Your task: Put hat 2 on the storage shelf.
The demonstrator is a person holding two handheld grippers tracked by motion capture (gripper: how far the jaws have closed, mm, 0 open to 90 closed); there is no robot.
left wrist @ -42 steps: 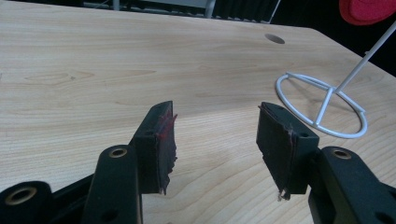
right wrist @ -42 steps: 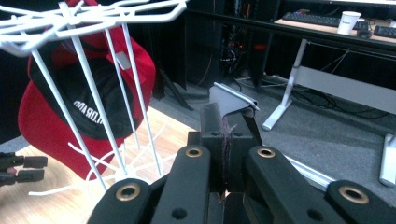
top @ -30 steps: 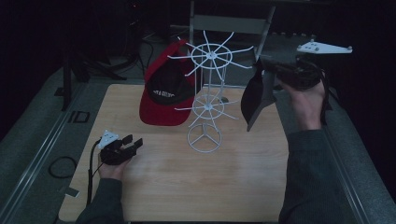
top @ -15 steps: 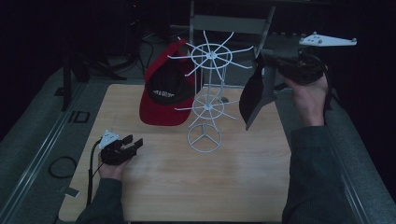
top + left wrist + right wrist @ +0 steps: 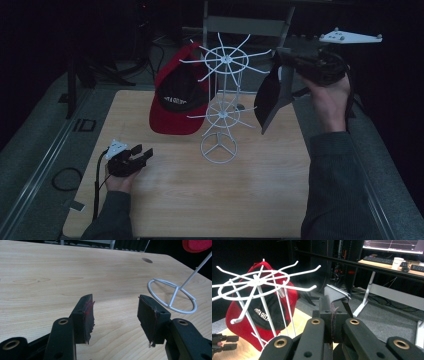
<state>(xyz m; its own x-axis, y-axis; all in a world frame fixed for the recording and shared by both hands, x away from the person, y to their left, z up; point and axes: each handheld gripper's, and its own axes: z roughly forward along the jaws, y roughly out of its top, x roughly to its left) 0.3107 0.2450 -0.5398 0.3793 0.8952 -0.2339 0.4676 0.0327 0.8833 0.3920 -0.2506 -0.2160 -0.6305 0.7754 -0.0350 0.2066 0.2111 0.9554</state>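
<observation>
The right gripper (image 5: 286, 59) is held up in the air at about two o'clock from the table's middle, its jaws pressed together on the edge of a dark cap (image 5: 267, 97) that hangs down from them beside the white wire rack (image 5: 223, 102). In the right gripper view the two black jaws meet on a thin grey strip of that cap (image 5: 335, 293), with the rack's (image 5: 259, 287) top wheel of hooks spread out at ten o'clock. A grey three-cornered plate (image 5: 350, 36) sits on top of this gripper, above the person's hand (image 5: 327, 97).

The left gripper (image 5: 137, 155) rests low near the wooden table (image 5: 210, 195) at about eight o'clock from the rack's foot, well apart from it. Its jaws stand apart with nothing between them; the left gripper view shows bare wood in the gap, reddish marks on one pad (image 5: 88, 317), and the rack's ring-shaped base (image 5: 172, 296) off at two o'clock.

A red cap (image 5: 177, 95) with a dark front panel and white lettering hangs on the far left side of the rack, at about eleven o'clock from the base. In the right gripper view the red cap (image 5: 249, 315) shows behind the wire spokes. Farther back, at one o'clock, a desk carries a keyboard (image 5: 384, 260) and a paper cup (image 5: 397, 262).
</observation>
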